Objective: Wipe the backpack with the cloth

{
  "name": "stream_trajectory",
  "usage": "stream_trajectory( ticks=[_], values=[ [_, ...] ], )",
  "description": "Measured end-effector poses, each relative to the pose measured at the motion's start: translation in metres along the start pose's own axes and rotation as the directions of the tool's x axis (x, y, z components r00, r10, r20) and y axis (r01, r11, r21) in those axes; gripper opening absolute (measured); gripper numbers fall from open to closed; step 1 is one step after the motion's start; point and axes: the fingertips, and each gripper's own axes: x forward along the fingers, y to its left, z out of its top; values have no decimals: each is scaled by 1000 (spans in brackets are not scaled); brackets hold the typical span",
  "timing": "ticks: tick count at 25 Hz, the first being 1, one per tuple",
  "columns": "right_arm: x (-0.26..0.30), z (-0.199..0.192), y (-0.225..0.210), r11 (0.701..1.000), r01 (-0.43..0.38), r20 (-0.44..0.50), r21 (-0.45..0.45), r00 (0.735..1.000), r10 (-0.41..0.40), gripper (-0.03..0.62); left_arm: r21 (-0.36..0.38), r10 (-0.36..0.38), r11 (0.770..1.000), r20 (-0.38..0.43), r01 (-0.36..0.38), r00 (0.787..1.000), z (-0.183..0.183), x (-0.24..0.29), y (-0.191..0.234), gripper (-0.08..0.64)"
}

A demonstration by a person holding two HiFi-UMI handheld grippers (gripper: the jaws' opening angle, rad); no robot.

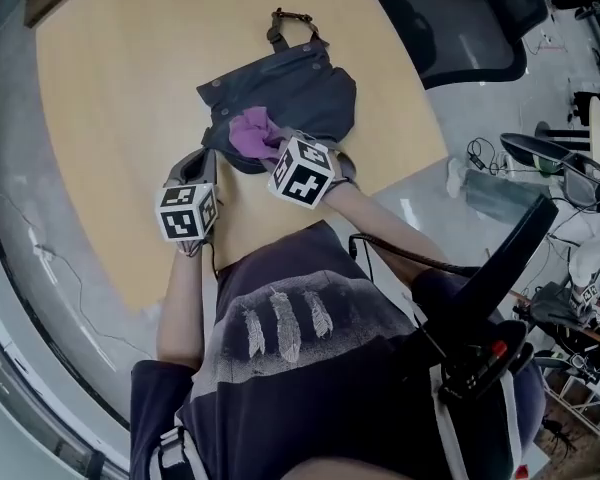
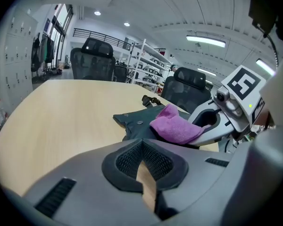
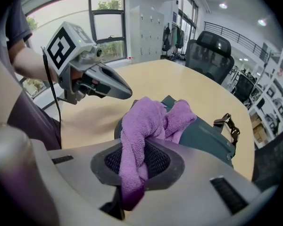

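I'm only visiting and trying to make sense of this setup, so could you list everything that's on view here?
table: one, light wood, under everything
backpack: one, dark grey-blue, lying on the table
cloth: one, purple, bunched on the backpack's near edge
office chairs: at least two, black, beyond the table
shelving: one, white, behind the chairs
left gripper: one, grey, jaws shut with nothing in them, beside the backpack
right gripper: one, grey, jaws shut on the cloth, at the backpack
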Motion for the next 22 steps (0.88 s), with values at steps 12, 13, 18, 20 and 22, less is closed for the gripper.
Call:
stream_trajectory(
  ticks=[12, 13, 18, 20, 22],
  values=[
    [-72, 35, -23, 970, -11, 329, 242, 942, -71, 57, -7, -36, 999, 65, 37, 997, 13, -19, -6, 6],
    [-77, 36, -21, 969, -13, 342, 247, 937, -75, 57, -2, -45, 999, 71, 46, 996, 15, -22, -8, 6],
    [-106, 42, -11, 959, -16, 438, 282, 892, -114, 57, 43, -77, 996, 86, 74, 993, 25, -39, -21, 6],
    [-119, 44, -6, 959, -17, 487, 283, 864, -129, 57, 70, -75, 995, 100, 68, 992, 32, -50, -27, 6],
    [-129, 41, -1, 963, -24, 523, 269, 843, -125, 57, 93, -55, 995, 132, 43, 990, 40, -61, -35, 6]
  ],
)
